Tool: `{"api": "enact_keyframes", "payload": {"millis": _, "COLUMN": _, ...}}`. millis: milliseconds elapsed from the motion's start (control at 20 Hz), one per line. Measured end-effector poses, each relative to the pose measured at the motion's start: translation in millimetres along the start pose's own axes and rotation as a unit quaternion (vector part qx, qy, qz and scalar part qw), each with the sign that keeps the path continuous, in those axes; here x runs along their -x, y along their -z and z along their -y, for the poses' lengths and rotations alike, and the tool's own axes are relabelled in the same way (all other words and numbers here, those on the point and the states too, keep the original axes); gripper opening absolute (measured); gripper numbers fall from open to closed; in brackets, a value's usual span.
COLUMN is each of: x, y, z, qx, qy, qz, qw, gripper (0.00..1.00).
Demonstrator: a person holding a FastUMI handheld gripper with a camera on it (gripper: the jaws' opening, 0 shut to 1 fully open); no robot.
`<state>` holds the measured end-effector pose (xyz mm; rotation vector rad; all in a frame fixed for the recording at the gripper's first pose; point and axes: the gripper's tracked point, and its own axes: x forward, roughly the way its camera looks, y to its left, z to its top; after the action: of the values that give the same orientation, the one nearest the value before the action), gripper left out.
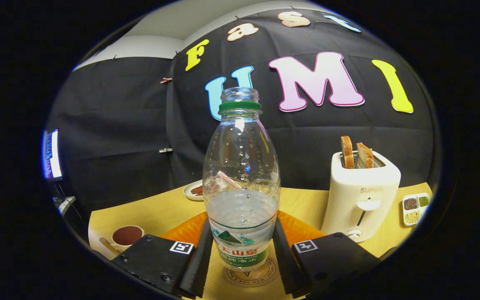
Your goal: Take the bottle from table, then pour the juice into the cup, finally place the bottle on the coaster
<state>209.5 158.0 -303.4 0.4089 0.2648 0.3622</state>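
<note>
- The clear plastic bottle with a green neck ring and no cap (242, 183) stands upright between the jaws of the gripper (242, 260); both fingers press against its labelled lower part, so the jaws are narrowed and holding it.
- The bottle is about half full of clear liquid.
- Its base sits over the round cork coaster with a printed ring (246, 273), which lies on the pale wooden counter (302, 204) right between the fingers; whether the base touches the coaster or hangs just above it, I cannot tell.
- The small white cup with dark contents (127, 236) is off to the left of the jaws, near the left finger's mount.
- Judgement: this looks like the final step, placing the bottle on the coaster.
- The next move calls for settling the bottle flat, then opening the jaws evenly so neither finger tips it.
</note>
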Motion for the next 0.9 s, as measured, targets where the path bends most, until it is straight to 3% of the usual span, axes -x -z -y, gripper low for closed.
{"api": "enact_keyframes", "payload": {"millis": 550, "x": -2.6, "y": 44.3, "z": -3.9, "qx": 0.021, "qy": 0.001, "qz": -0.042, "qw": 0.999, "gripper": 0.73}}
{"api": "enact_keyframes", "payload": {"millis": 900, "x": 2.7, "y": 48.6, "z": -3.2, "qx": 0.025, "qy": 0.009, "qz": -0.043, "qw": 0.999, "gripper": 0.76}}
